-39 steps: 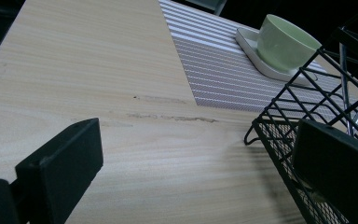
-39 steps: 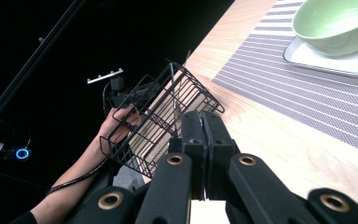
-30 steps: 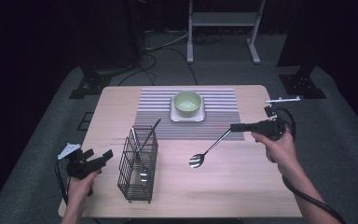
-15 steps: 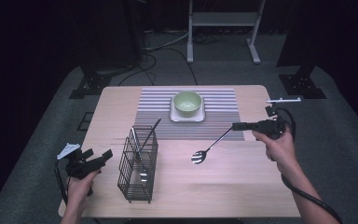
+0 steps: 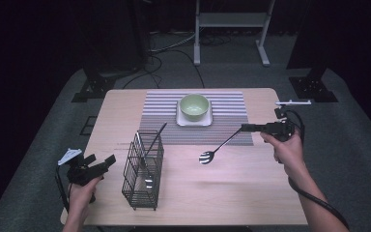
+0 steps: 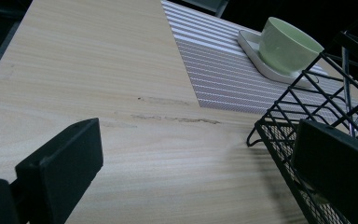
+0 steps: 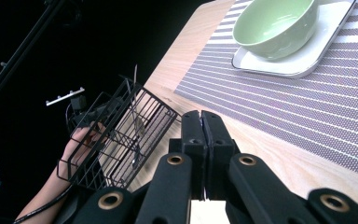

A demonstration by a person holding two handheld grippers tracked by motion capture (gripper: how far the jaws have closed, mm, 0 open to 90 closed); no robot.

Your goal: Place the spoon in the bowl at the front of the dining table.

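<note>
My right gripper (image 5: 245, 128) is shut on the dark handle of a spoon (image 5: 217, 147). The spoon's shiny head slants down to the left over the bare table, in front of the striped placemat (image 5: 222, 133). In the right gripper view the jaws (image 7: 201, 123) stand pressed together. A black wire cutlery caddy (image 5: 143, 170) stands at the front left with a few utensils in it. My left gripper (image 5: 104, 163) is open just left of the caddy, its fingers (image 6: 60, 165) spread wide with nothing between them. The caddy's corner (image 6: 307, 116) is by the right jaw.
A green bowl (image 5: 194, 106) sits on a white square plate (image 5: 207, 119) at the back of the placemat. The same bowl (image 7: 275, 21) and the caddy (image 7: 121, 133) lie beyond the right jaws. The table's front edge (image 5: 183, 223) is close to the caddy.
The right gripper has carried the spoon slightly up and away from the person. The left gripper and the caddy have not moved.
</note>
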